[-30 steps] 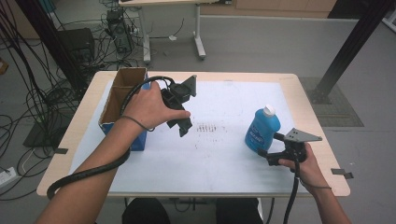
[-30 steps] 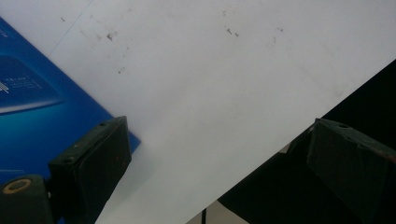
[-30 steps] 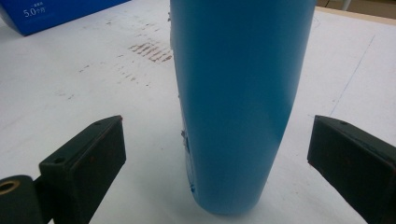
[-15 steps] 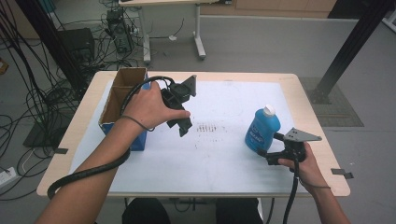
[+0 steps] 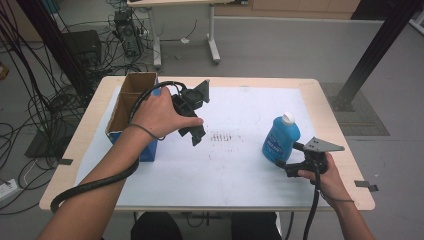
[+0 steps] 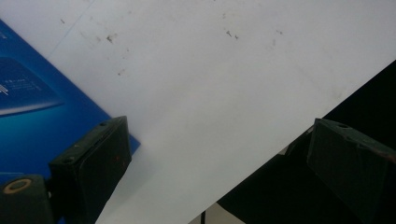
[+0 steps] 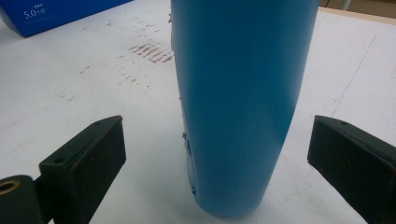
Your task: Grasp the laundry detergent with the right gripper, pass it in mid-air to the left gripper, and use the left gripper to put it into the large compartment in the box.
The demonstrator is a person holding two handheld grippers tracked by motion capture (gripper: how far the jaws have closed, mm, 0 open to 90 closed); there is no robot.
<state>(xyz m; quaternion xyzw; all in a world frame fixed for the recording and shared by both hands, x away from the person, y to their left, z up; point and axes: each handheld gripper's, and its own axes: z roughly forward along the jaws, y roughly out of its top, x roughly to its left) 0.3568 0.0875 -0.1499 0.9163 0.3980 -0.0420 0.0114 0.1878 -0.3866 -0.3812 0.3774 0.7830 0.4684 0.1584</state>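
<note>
The blue bottle (image 5: 280,139) stands upright on the white sheet (image 5: 240,165) toward the right side of the table (image 5: 327,100), its white cap (image 5: 287,118) on top. In the right gripper view its blue body (image 7: 238,102) rises just ahead of the 2 black jaws, which stand spread wide, 1 to each side of it with clear gaps, touching nothing. From the high view the right gripper (image 5: 285,162) sits low at the bottle's base on the near side, held in the person's right hand (image 5: 325,175), with its grey plate (image 5: 322,145) on top and its cable trailing toward the table's near edge.

A patch of dark scuff marks (image 5: 222,137) lies on the sheet between the bottle and the left gripper (image 5: 195,136). That one is raised above the sheet, gripped by the left hand (image 5: 157,115) and tipped downward. In the left gripper view its 2 jaws are also spread apart with nothing between them, looking down on the sheet and a corner of the blue box side (image 6: 28,107).

The open cardboard box (image 5: 131,107) with blue sides sits at the table's left, just beside the left hand. A thick black cable (image 5: 95,182) loops under the left forearm.
</note>
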